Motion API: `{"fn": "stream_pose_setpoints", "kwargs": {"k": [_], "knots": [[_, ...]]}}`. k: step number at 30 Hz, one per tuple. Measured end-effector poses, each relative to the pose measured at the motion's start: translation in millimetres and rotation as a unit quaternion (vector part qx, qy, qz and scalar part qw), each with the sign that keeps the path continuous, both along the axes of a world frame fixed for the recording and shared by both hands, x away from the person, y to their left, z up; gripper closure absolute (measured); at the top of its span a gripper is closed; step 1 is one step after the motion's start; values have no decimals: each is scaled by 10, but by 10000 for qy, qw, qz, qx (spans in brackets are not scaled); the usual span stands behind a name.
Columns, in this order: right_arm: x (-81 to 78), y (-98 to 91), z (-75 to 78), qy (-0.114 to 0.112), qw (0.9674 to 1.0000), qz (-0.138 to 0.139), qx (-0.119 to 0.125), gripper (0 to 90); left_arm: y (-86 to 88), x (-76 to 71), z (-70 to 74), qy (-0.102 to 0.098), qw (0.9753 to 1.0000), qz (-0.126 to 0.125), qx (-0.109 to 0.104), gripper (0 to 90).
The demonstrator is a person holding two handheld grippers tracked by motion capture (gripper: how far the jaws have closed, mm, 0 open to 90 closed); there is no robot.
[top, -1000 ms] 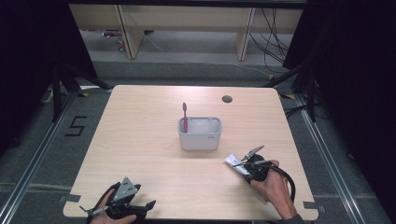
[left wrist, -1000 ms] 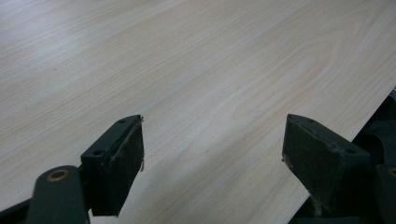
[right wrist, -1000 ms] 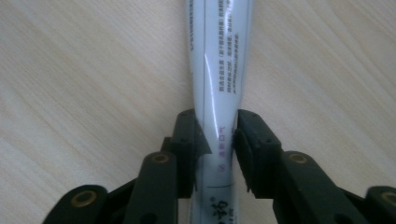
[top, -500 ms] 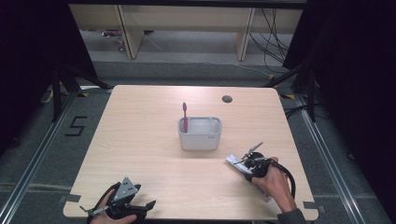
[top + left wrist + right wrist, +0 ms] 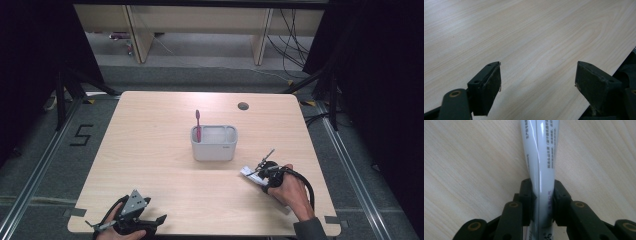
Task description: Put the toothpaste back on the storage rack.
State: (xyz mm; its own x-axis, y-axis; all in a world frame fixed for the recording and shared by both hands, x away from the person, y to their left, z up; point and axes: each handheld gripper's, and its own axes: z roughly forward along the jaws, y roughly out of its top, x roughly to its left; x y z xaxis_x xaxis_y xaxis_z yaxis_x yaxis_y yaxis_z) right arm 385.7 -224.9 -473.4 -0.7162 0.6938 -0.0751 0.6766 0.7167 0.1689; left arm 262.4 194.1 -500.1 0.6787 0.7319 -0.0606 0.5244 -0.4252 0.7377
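Wooden table (image 5: 160, 150): caddy (image 5: 214, 143), tube (image 5: 250, 173)

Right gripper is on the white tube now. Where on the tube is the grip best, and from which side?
Grip the white tube across its flattened lower body, where the right gripper already pinches it, jaws on the two narrow edges. It lies flat on the table right of the grey holder, so coming from above along its length probably suits.

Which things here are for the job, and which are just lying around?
For the job:
- white tube, clamped in the right hand-held gripper
- grey holder, near the tube

Just there:
- pink toothbrush, upright in the holder's left compartment
- left hand-held gripper, jaws open over bare table
- round hole in the tabletop
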Motion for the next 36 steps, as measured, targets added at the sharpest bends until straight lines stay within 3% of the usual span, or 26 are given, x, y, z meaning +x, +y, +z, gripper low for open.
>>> {"fn": "stream_pose_setpoints", "kwargs": {"k": [10, 12, 13, 17, 19, 20, 21, 22, 23, 25, 26, 27, 28, 29, 30, 32, 33, 36], "knots": [[-52, -23, 32, -140, 9996, 252, 45, 746, -26, -9, -5, -28, 9999, 47, -141, 204], [-72, -40, 120, -262, 9990, 234, 268, 747, -26, -9, -1, -34, 9999, 42, -133, 204], [-72, -40, 120, -262, 9990, 234, 268, 747, -26, -9, -1, -34, 9999, 42, -133, 204], [-86, -72, 237, -467, 9956, 106, 800, 747, -26, -7, -3, -44, 9998, 84, -200, 204], [-102, -95, 293, -586, 9915, 82, 1160, 747, -21, -6, 4, -52, 9999, 75, -135, 204], [-102, -95, 293, -586, 9915, 82, 1160, 747, -21, -6, 4, -52, 9999, 75, -135, 204], [-99, -122, 332, -766, 9870, 222, 1395, 747, -21, -7, 4, -45, 9999, 53, -155, 204], [-118, -121, 366, -733, 9849, 128, 1562, 747, -28, -6, -2, -30, 9997, 73, -230, 203], [-118, -121, 366, -733, 9849, 128, 1562, 747, -28, -6, -2, -30, 9997, 73, -230, 204], [-130, -118, 411, -876, 9809, 152, 1732, 747, -19, -5, 2, -35, 9998, 57, -183, 204], [-152, -112, 451, -816, 9803, 86, 1797, 747, -19, -5, 1, -31, 9998, 64, -191, 203], [-166, -94, 501, -842, 9756, 102, 2026, 748, -16, -1, 1, -14, 9998, 51, -193, 204], [-166, -94, 501, -842, 9756, 102, 2026, 748, -16, -1, 1, -14, 9998, 51, -193, 204], [-162, -92, 532, -1098, 9702, 262, 2143, 748, -16, -1, 1, -14, 9998, 51, -191, 204], [-162, -92, 532, -1098, 9702, 262, 2143, 748, -16, -1, 1, -14, 9998, 51, -191, 204], [-166, -67, 558, -1263, 9638, 333, 2325, 748, -15, 0, -1, -12, 9998, 62, -195, 204], [-172, -58, 590, -1211, 9626, 318, 2404, 748, -15, 2, -3, -17, 9998, 79, -179, 203], [-163, -28, 667, -1454, 9525, 280, 2663, 749, -11, 1, -2, -10, 9998, 57, -172, 204]]}}
